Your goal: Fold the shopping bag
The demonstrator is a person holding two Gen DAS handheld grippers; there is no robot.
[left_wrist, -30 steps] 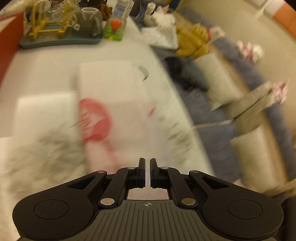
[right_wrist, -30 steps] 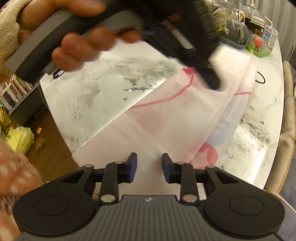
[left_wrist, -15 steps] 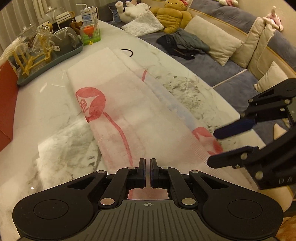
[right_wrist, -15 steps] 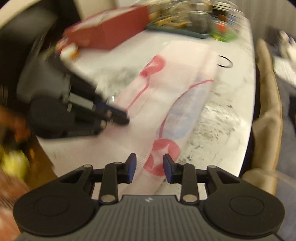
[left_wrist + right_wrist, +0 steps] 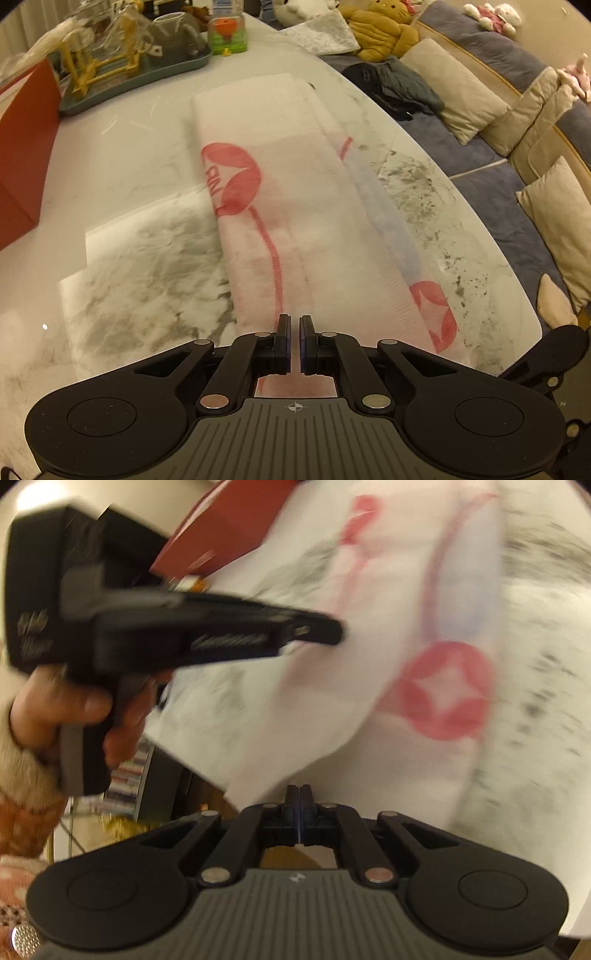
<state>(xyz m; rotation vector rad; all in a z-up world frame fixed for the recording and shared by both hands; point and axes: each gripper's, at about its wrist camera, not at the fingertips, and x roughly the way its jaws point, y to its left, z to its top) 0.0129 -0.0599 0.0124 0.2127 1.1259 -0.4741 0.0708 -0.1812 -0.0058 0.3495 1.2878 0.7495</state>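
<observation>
Folding progress: bag (image 5: 295,206) already lies as a long narrow strip on the table (image 5: 122,258), centre frame; shorter end folds remain.
Left gripper (image 5: 294,326): closed, pinching the strip's near end.
Right gripper (image 5: 299,794): jaws just closing, bag corner apparently between them.

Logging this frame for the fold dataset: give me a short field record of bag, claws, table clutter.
bag: white shopping bag with red print, lying as a long strip on the marble table
left claw: shut, at the bag's near end; grip on it unclear
right claw: jaws just closed, now shut at the bag's near edge; grip unclear, view blurred
clutter: red box and green tray beyond the bag
</observation>
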